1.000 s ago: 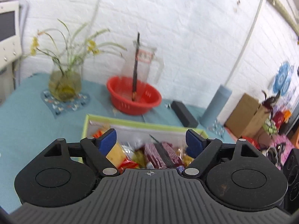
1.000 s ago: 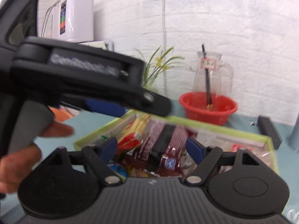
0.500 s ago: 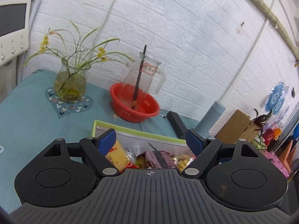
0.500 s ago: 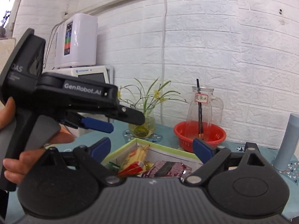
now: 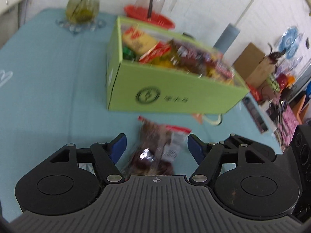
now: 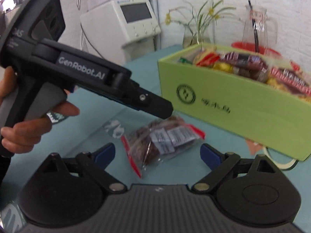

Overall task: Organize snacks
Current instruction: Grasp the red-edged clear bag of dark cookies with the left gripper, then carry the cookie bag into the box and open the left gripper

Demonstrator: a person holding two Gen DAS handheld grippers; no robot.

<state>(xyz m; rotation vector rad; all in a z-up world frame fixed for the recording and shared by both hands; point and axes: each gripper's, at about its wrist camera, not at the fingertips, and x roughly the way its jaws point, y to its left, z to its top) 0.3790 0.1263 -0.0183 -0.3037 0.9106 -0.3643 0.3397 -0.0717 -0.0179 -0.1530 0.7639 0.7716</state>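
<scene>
Bag (image 5: 155, 147) of dark snacks: flat on cloth (image 5: 48, 77), just before full green box (image 5: 175, 93). Left gripper (image 5: 157, 147) straddles it, jaws narrowing, pads not yet touching. Right gripper (image 6: 157, 153) wide open, empty, likely standby.

A white brick wall (image 6: 291, 9) backs the table with its teal cloth (image 5: 48, 77); a white machine (image 6: 124, 23) stands beside it, daylight-bright
</scene>
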